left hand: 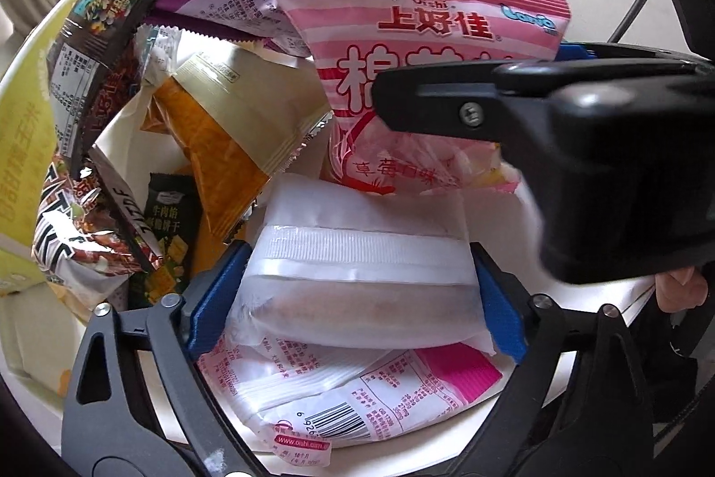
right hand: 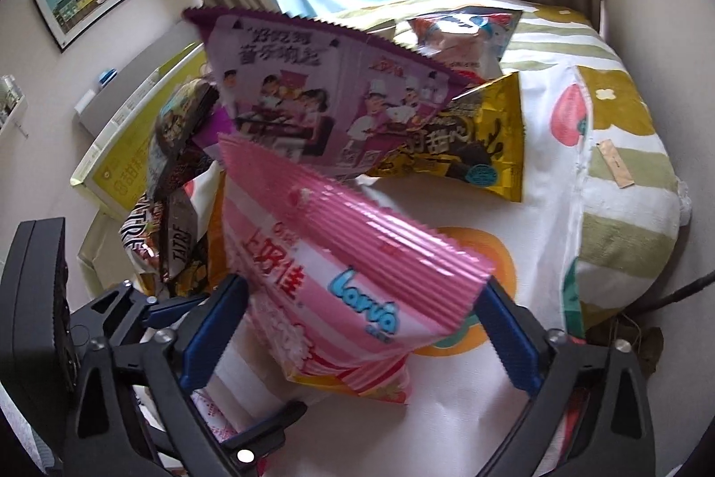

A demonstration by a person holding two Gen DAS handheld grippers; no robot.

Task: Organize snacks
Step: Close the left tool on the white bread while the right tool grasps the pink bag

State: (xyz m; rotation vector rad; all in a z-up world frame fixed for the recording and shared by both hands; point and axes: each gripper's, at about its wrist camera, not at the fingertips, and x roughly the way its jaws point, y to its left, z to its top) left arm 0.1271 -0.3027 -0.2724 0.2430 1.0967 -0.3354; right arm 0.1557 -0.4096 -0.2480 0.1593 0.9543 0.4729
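**Both grippers down in the snack pile, sorting barely begun**

The snacks sit heaped together on a flowered cloth (right hand: 514, 226), so nearly all the organizing is left, I'd say. The left gripper (left hand: 357, 289) has its blue fingers (left hand: 214, 298) spread on either side of a white packet (left hand: 362, 276) at six o'clock in the heap; whether they press it I cannot tell. The right gripper (right hand: 357, 325) stands open around the lower end of the pink striped bag (right hand: 348, 280), fingers not visibly pinching. Behind, at twelve o'clock, a purple bag (right hand: 321, 97) and a yellow bag (right hand: 482, 146) wait untouched, with dark packets (left hand: 98, 43) at nine o'clock.
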